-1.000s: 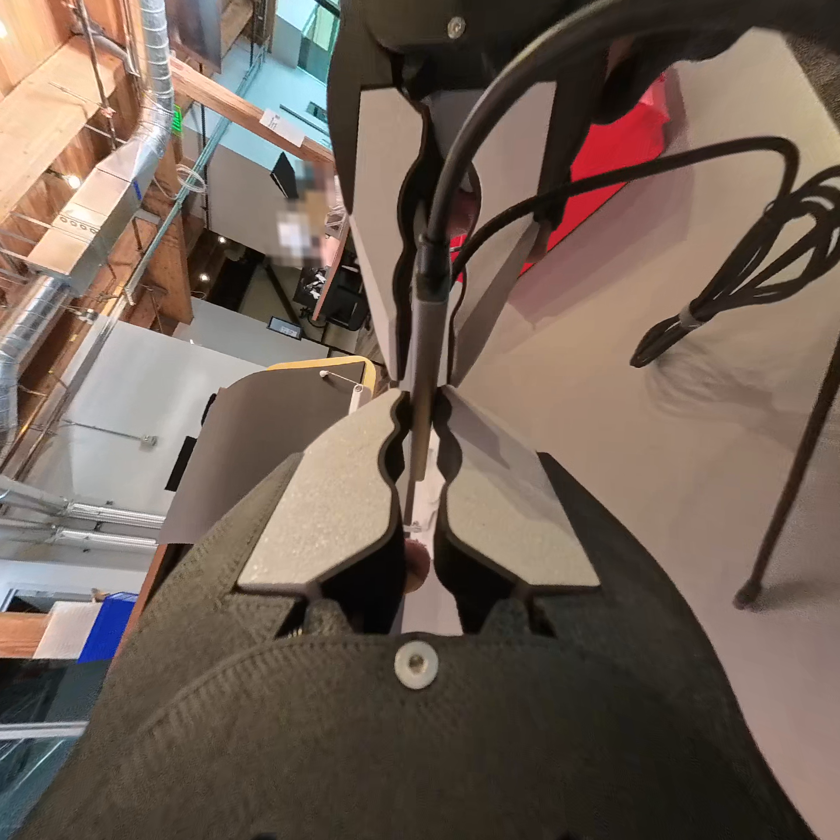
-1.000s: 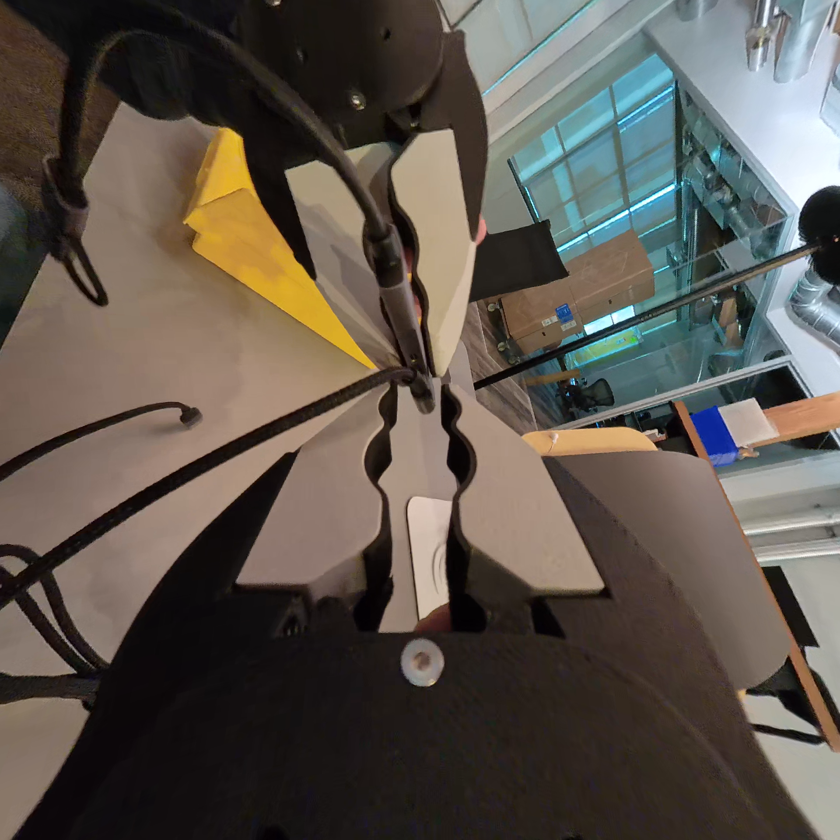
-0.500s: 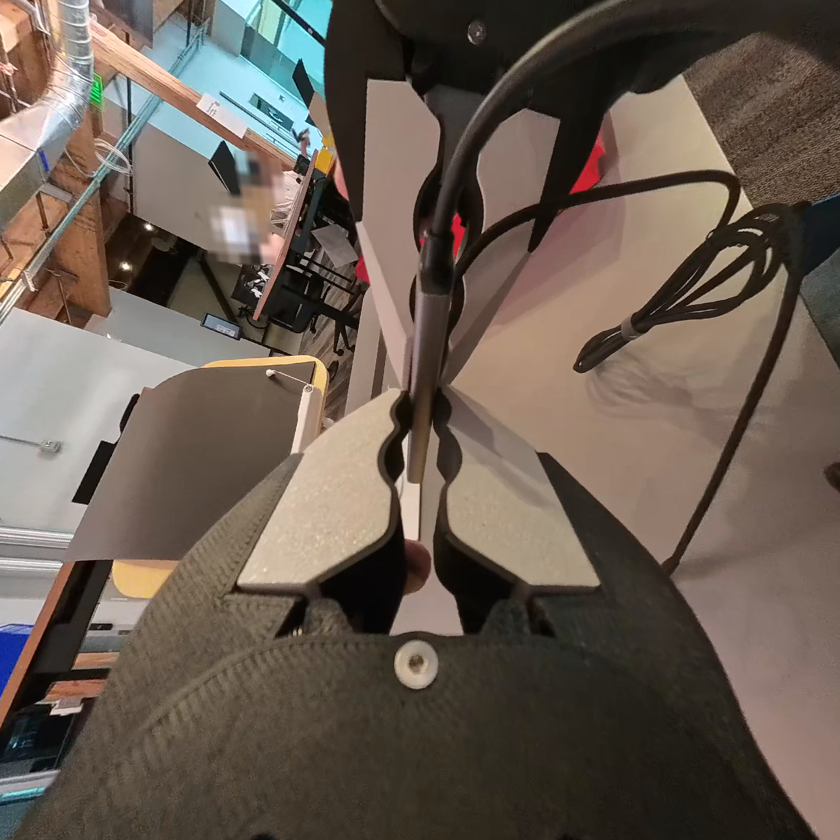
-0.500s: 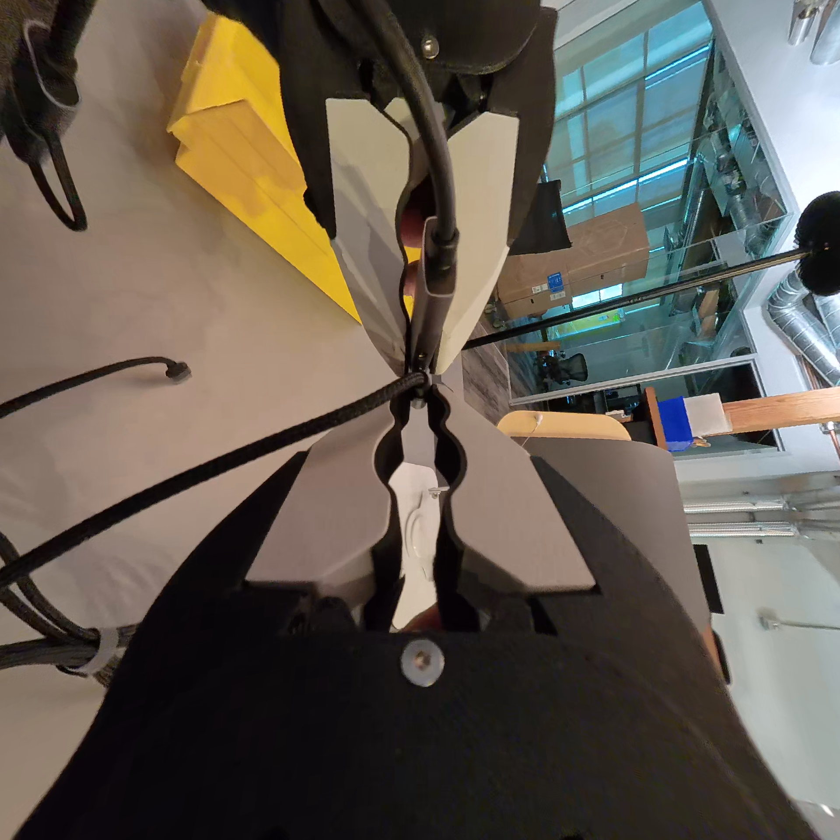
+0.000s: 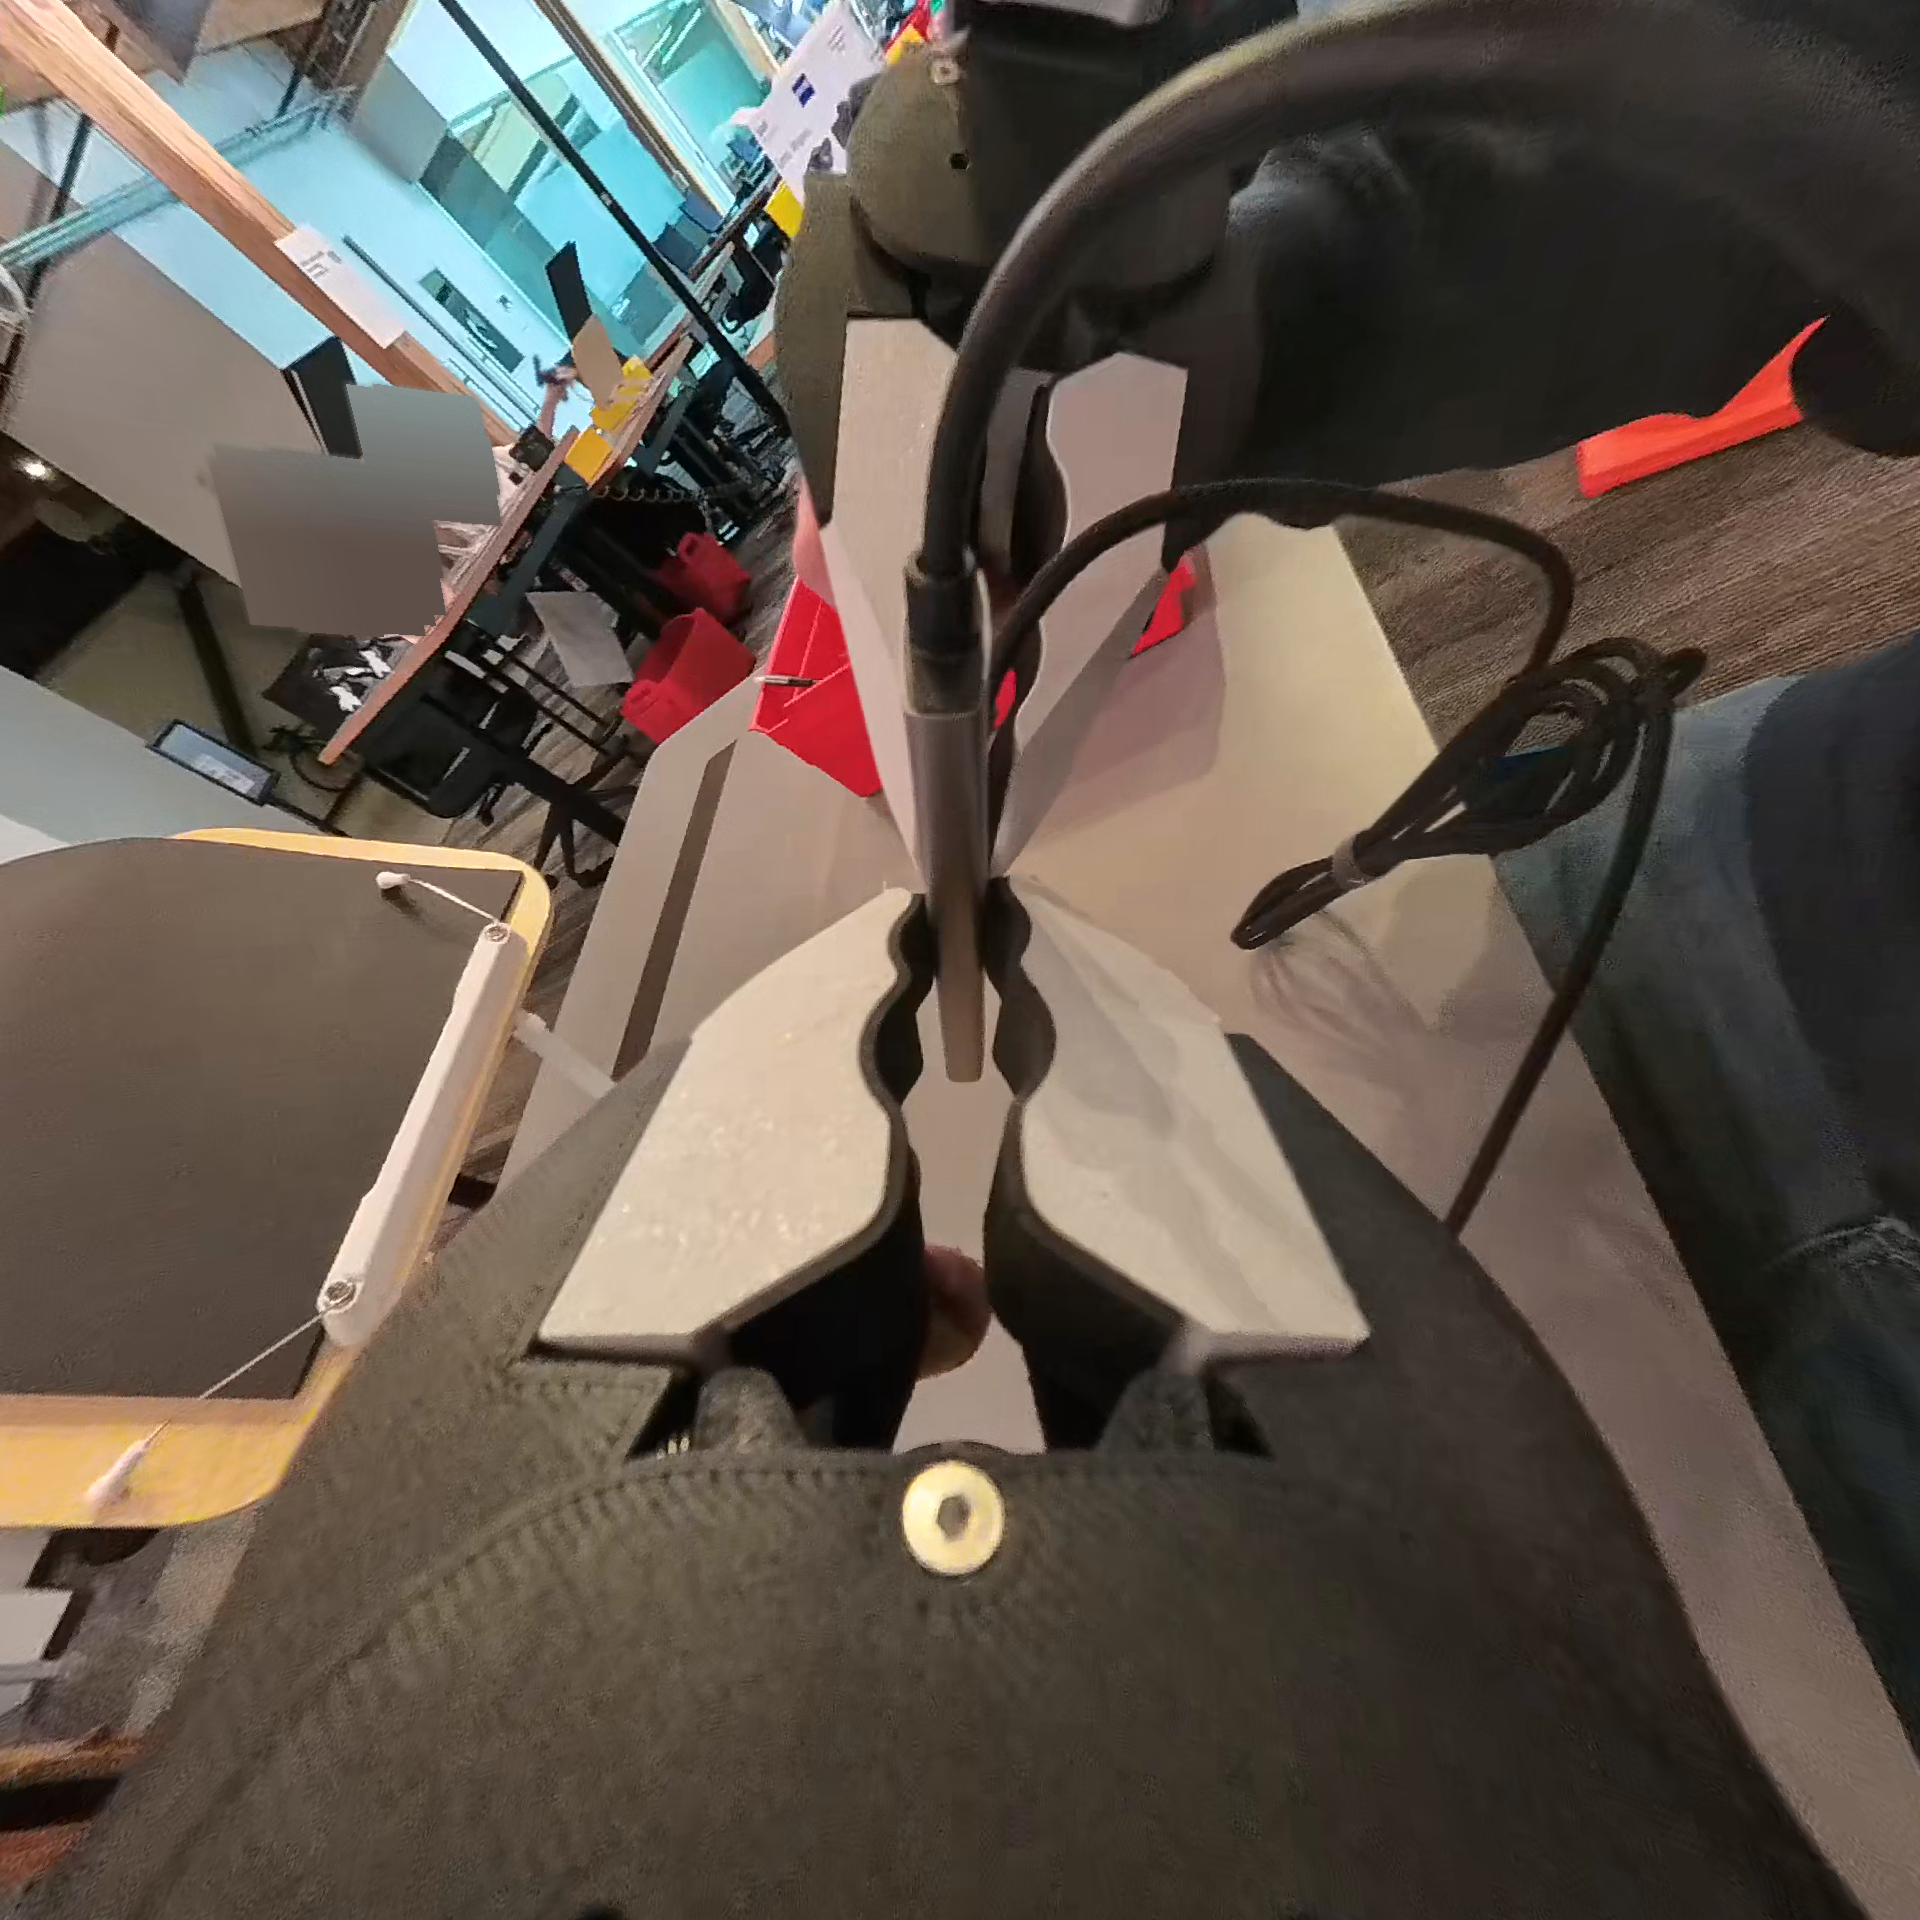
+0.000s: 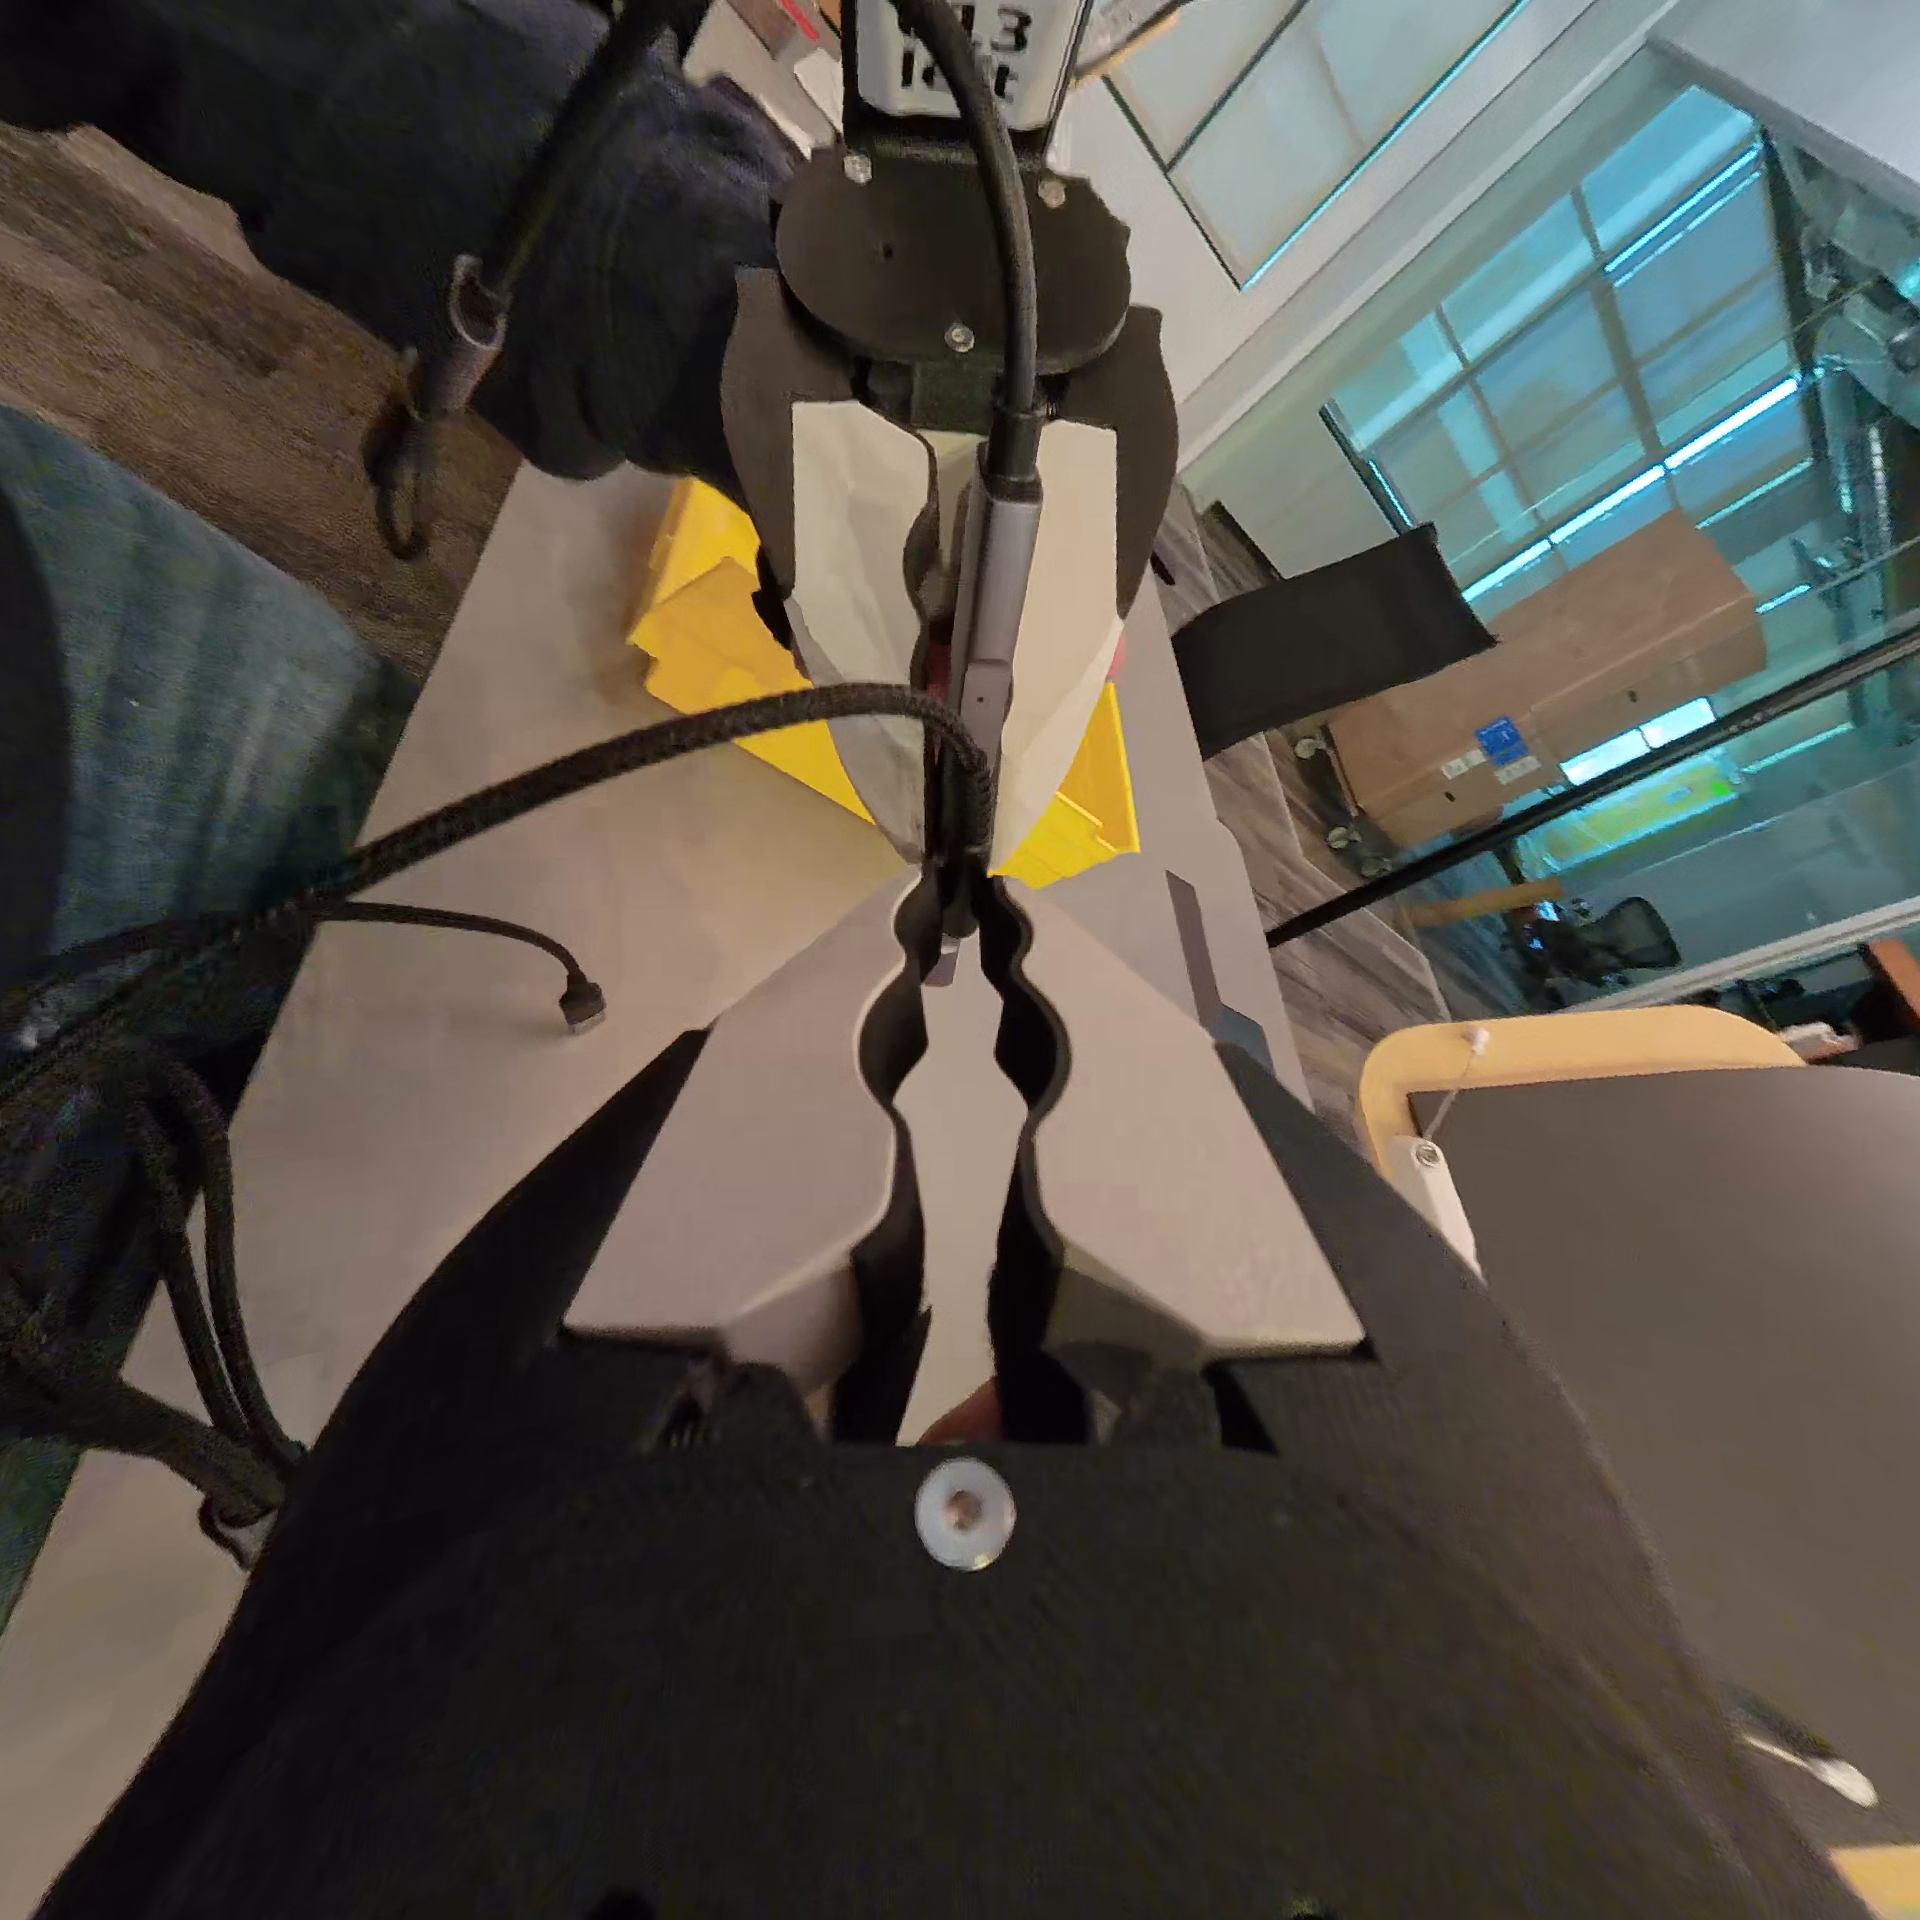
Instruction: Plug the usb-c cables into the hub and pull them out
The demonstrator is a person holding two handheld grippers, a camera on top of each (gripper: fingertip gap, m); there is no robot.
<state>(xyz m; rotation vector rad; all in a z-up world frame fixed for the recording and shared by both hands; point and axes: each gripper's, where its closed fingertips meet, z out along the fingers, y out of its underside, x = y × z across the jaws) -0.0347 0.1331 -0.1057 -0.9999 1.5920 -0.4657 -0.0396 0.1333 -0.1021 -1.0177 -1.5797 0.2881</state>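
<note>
Left tool (image 5: 958, 914) was clenched on the hub (image 5: 948, 831), a slim grey bar held on edge between the tips, its own smooth black lead (image 5: 997, 312) arcing up off the far end. Right tool (image 6: 958, 904) faced it tip to tip and was pinched on the plug end of a braided usb-c cable (image 6: 582, 774), right at the hub's near end; can't tell whether the plug was seated or just clear of the port. Both tools were held up above the grey bench (image 6: 468, 1039), not resting on it. A second usb-c cable (image 6: 488, 925) lay loose on the bench with its connector free, well apart from the hub. A bundled black cable coil (image 5: 1496, 790) sat on the bench on the right-tool side. A yellow bin (image 6: 707, 634) sat behind the left tool in the right wrist view, a red bin (image 5: 821, 686) behind the right tool in the left wrist view.
</note>
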